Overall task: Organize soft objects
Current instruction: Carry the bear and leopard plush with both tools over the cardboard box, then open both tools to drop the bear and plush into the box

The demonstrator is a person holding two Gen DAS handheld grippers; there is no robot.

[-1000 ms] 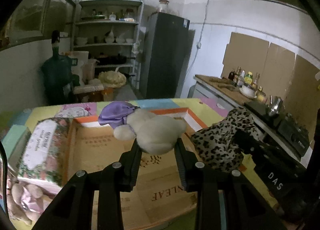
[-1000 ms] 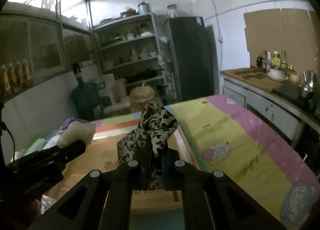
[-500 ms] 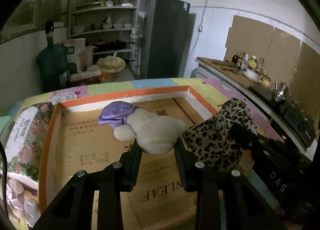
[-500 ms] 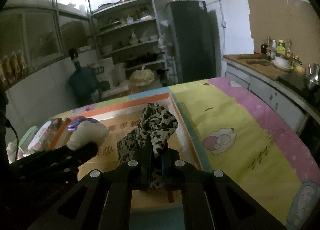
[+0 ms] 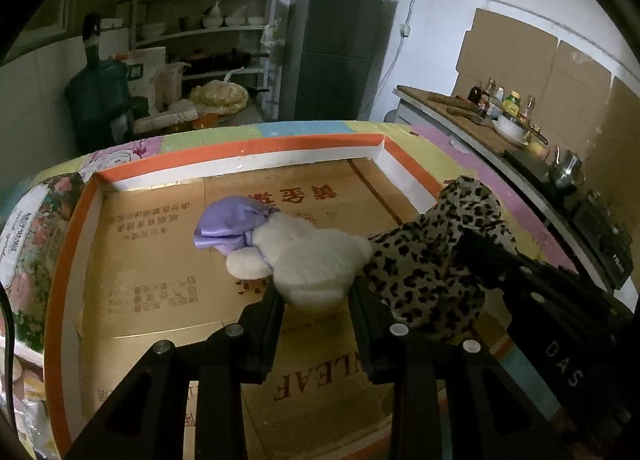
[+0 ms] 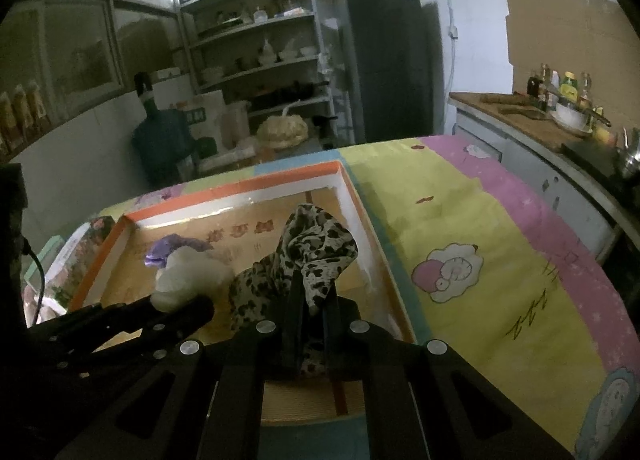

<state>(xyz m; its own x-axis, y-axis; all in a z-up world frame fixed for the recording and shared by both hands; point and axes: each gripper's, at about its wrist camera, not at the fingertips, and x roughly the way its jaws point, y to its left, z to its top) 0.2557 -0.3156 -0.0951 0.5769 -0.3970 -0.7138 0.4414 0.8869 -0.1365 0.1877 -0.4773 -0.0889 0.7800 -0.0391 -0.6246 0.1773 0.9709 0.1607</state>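
Observation:
My left gripper (image 5: pixel 316 296) is shut on a white plush toy (image 5: pixel 312 256) with a purple cloth piece (image 5: pixel 228 226), held over a shallow cardboard box (image 5: pixel 240 152) with an orange and white rim. My right gripper (image 6: pixel 310 300) is shut on a leopard-print cloth (image 6: pixel 316 244), held over the box's right part (image 6: pixel 360 204). The leopard cloth (image 5: pixel 432 272) hangs right beside the plush in the left wrist view. The plush (image 6: pixel 188 276) and the left gripper's body show at the left of the right wrist view.
The box lies on a table with a colourful cartoon cloth (image 6: pixel 480 244). A floral packet (image 5: pixel 28 236) sits left of the box. Behind stand a green water jug (image 5: pixel 100 96), shelves (image 5: pixel 208 20) and a dark fridge (image 5: pixel 336 44). A counter with bottles (image 5: pixel 500 108) runs at the right.
Both grippers have tilted and moved down toward the box with their loads. The box floor now fills more of both views. Both grips are unchanged.

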